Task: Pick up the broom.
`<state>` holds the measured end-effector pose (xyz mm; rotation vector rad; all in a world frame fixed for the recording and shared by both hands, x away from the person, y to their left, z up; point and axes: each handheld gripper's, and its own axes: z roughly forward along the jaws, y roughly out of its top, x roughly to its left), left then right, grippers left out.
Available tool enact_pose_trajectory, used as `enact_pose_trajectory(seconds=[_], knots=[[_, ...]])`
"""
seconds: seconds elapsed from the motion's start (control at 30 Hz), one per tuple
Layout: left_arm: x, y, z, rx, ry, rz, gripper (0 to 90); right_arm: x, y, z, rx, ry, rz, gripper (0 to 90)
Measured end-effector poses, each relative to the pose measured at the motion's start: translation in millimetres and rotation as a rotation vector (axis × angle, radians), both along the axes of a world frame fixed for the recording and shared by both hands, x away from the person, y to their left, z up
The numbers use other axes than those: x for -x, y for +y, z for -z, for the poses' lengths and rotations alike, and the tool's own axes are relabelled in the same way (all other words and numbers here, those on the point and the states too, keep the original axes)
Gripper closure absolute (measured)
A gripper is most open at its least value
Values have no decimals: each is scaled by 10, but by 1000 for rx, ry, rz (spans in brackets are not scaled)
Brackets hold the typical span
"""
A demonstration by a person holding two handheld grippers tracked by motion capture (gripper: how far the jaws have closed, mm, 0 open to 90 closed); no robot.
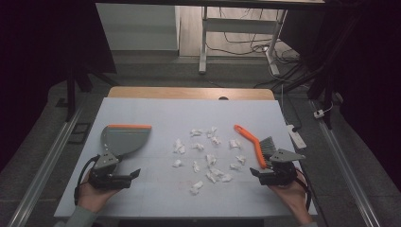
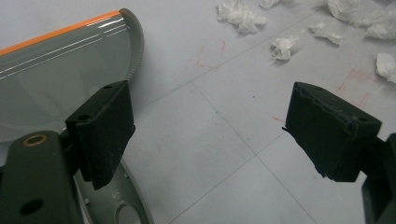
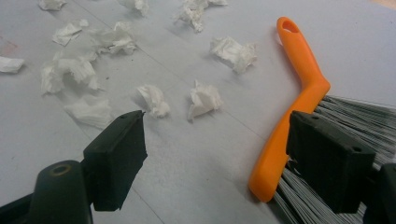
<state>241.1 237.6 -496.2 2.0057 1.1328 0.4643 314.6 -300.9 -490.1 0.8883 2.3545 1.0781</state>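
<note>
Orange trim marks both tools on the pale grey bench (image 1: 156, 198): a grey dustpan (image 1: 124, 138) w/ an orange lip at our left, and a brush (image 1: 257, 143) w/ an orange handle and grey bristles at our right. Between them lie the crumpled white paper scraps (image 1: 208, 158), scattered loosely across the middle of the bench, none touching either tool.

We hold the left gripper (image 1: 135, 174) low over the bench, just on the near side of the dustpan; its jaws are spread wide w/ nothing between them. In the left gripper view the dustpan (image 2: 60, 79) sits behind and under the left jaw, and bare bench shows in the gap; whether the jaw touches the pan we can't tell.

We hold the right gripper (image 1: 255, 173) just near the brush's bristle end, jaws also spread wide and empty. In the right gripper view the brush (image 3: 299, 93) lies at an angle, its handle running up and away, approx. beside the right jaw, which overlaps the bristles. Scraps (image 3: 154, 100) lie beyond the left jaw.
</note>
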Motion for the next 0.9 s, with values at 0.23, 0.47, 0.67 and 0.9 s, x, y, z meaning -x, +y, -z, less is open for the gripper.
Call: enact_pose_trajectory(seconds=[0.23,0.47,0.67,0.9], knots=[[1,11,5,4,-5,-5,167,11,12,-7,1,7,-5,203],[-12,14,10,6,-10,-5,168,9,36,-28,2,11,-7,210],[-29,9,9,5,-11,-3,169,-30,70,-58,9,16,-4,225],[-37,8,22,-3,-10,-2,171,-200,167,-250,15,51,11,233]])
